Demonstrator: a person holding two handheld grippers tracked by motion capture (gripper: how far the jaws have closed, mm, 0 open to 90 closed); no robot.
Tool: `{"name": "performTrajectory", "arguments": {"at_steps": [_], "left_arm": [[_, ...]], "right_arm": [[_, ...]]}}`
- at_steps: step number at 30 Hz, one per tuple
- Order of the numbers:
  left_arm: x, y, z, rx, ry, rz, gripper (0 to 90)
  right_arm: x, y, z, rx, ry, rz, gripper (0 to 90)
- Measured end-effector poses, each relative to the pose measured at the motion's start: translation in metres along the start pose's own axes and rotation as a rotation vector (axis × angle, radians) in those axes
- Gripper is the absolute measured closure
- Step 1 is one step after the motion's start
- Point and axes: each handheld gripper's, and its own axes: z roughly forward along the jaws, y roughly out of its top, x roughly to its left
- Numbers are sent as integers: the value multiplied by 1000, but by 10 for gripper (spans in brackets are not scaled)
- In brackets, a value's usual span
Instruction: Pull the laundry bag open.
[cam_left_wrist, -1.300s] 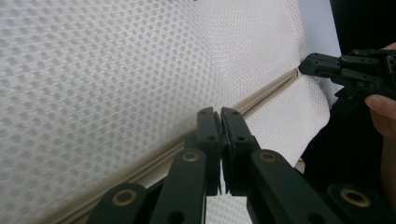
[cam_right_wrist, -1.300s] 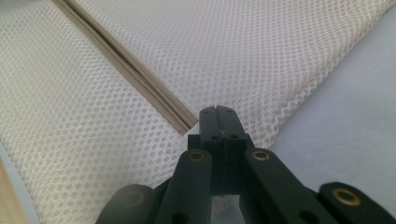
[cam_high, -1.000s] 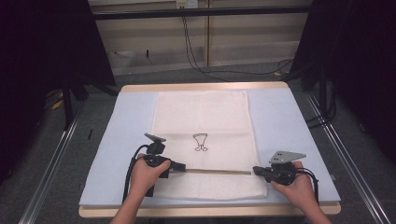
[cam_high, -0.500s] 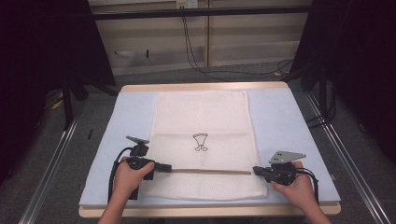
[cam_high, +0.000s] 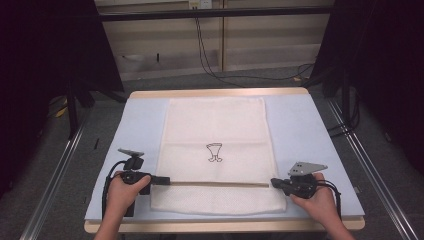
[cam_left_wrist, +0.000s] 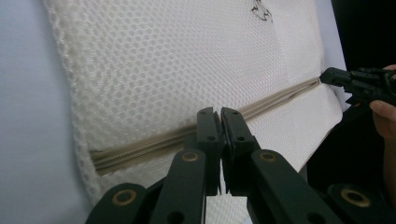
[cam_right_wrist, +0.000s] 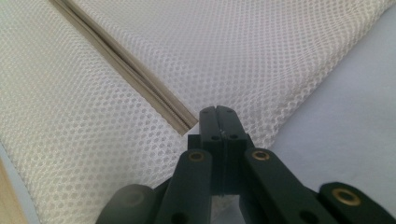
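A white mesh bag with a small black drawing lies flat on the pale blue mat. A beige zipper runs across its near part. My left gripper is shut on the zipper close to the bag's left edge, and its jaws hide the slider. My right gripper is shut on the bag's mesh at the zipper's right end, jaws together. In the left gripper view the zipper leads up to the right gripper.
The mat covers a wooden table whose front edge lies just under my hands. Metal rails run along both sides of the table, and cables lie on the floor beyond it.
My left gripper has slid to the left along the zipper line, from near the bag's middle-left to close by its left edge. The right gripper has stayed at the zipper's right end.
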Motion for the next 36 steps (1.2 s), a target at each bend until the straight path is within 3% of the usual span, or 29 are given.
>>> {"name": "performTrajectory", "arguments": {"at_steps": [10,17,20,26,27,28,30,32,33,36], "left_arm": [[18,-6,-20,-48,14,-37,869],[30,-13,-37,-75,48,-67,870],[34,-15,-40,-85,37,-85,868],[34,-16,-39,-83,40,-79,859],[33,-16,-40,-90,49,-61,839],[32,-15,-42,-121,59,-61,768],[30,-15,-48,-194,49,-15,673],[28,-13,-52,-293,99,39,566],[28,-12,-53,-338,145,65,506],[30,-10,-51,-419,253,82,422]], "right_arm": [[0,0,0,-5,1,2,900],[0,-1,0,-7,2,2,900],[-1,-1,0,-8,2,1,900],[-1,-1,0,-7,4,2,900],[-1,-1,0,-8,5,0,900],[-1,-1,0,-5,6,6,900],[-2,-1,-1,-16,8,0,898],[-4,1,-6,-41,9,20,666],[-6,2,-8,-82,-9,46,578],[-16,5,-21,-152,-138,34,450]]}}
